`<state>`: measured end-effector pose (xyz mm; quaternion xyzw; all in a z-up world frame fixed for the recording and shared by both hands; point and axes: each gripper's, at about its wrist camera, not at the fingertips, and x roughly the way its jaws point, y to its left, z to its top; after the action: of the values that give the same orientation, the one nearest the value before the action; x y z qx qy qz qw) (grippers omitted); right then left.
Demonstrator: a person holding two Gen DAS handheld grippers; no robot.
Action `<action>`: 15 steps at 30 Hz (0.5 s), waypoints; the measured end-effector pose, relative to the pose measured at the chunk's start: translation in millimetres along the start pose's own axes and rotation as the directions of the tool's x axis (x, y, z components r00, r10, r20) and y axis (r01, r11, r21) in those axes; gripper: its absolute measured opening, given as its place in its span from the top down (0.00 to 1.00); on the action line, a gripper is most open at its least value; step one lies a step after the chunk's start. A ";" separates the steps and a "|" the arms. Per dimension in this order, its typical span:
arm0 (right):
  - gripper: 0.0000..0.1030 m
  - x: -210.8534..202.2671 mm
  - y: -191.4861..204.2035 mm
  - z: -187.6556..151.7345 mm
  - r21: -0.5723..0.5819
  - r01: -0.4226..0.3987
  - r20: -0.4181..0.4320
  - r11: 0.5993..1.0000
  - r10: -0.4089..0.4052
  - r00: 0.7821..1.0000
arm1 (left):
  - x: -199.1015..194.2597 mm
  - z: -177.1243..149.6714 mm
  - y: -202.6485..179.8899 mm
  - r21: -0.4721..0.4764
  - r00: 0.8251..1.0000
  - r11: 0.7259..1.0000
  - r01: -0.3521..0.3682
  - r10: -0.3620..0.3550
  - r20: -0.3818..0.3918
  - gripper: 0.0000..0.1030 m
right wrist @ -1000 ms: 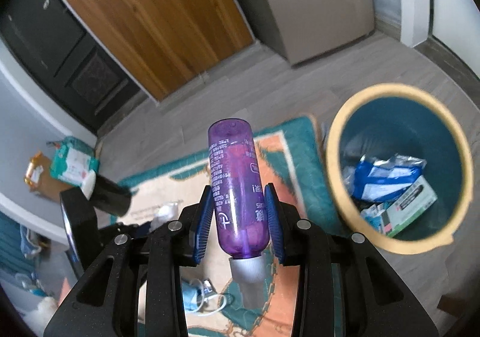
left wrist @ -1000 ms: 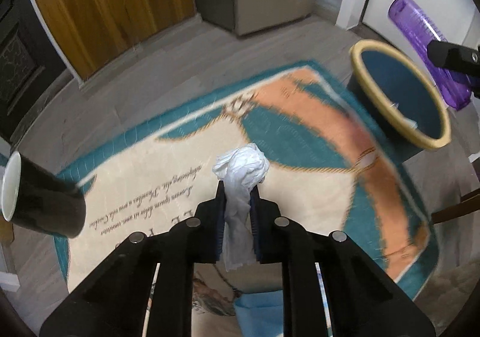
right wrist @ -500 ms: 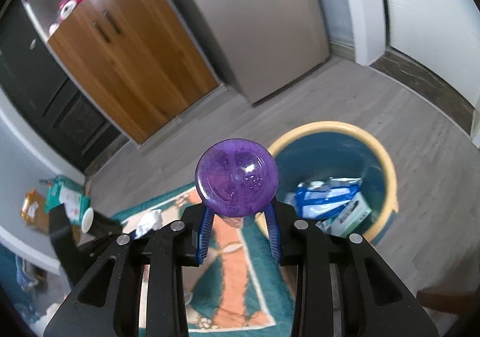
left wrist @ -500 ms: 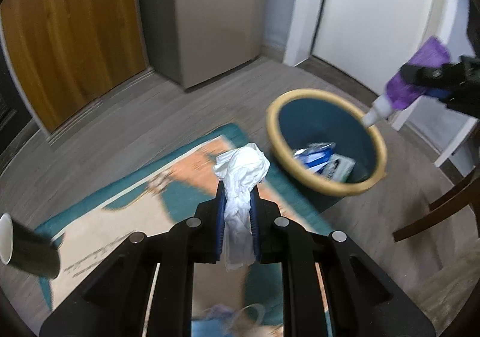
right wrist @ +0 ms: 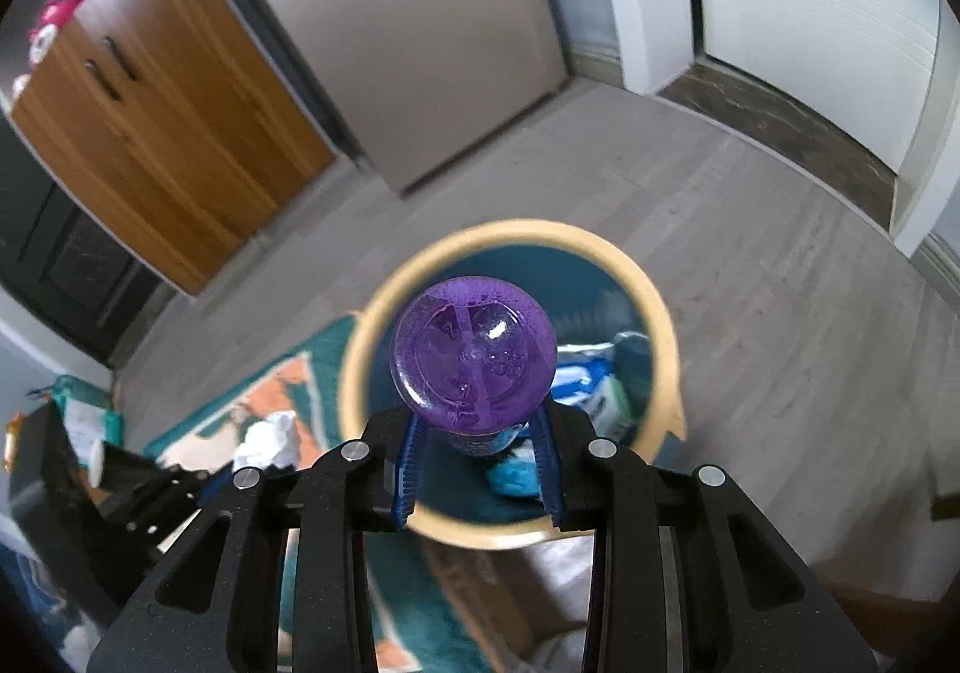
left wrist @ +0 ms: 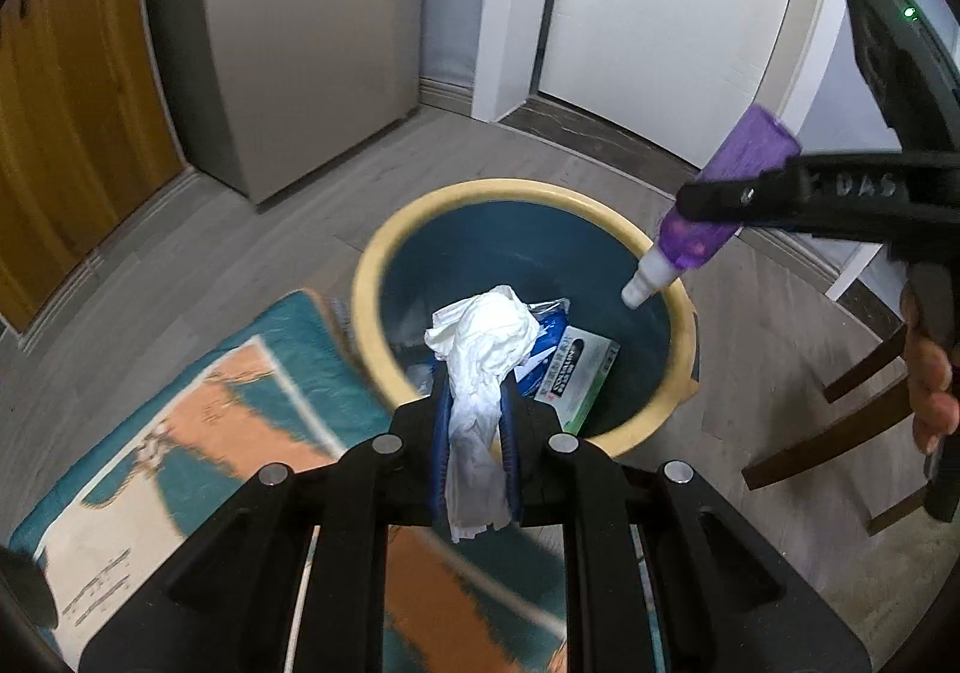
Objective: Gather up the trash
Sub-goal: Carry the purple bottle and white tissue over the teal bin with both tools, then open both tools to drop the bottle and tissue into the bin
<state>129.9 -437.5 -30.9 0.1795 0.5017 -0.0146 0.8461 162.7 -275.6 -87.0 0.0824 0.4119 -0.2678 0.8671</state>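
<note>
Right wrist | purple bottle (right wrist: 472, 358) hides most of bin (right wrist: 384, 313)

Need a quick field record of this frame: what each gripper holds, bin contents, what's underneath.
left gripper: shut on crumpled white tissue, at the near rim of the bin
right gripper: shut on purple bottle, white cap pointing down over the bin
bin: blue, yellow rim, open top
bin contents: green-and-white box, blue wrapper
floor: grey wood, patterned rug beside the bin
status: neither item released yet
</note>
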 end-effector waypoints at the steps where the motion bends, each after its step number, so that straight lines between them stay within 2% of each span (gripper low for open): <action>1: 0.67 4.3 -3.3 0.0 0.003 0.005 -0.011 1.000 -0.005 1.000 | 6.5 2.4 -2.6 -0.002 1.000 1.000 0.007 -0.007 -0.003 0.86; 8: 0.67 32.6 -31.5 -0.4 0.072 0.028 -0.080 0.997 -0.022 0.997 | 34.3 9.9 -9.0 0.001 0.999 0.999 0.034 -0.034 -0.003 0.86; 15: 0.67 47.5 -36.1 0.8 0.096 0.009 -0.093 0.995 0.000 0.996 | 39.0 13.8 -10.9 0.003 0.999 0.999 0.041 -0.041 0.028 0.86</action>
<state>146.8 -464.1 -81.5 0.2193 0.5395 -0.0321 0.8123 186.3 -305.3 -106.8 0.0713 0.4008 -0.2871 0.8671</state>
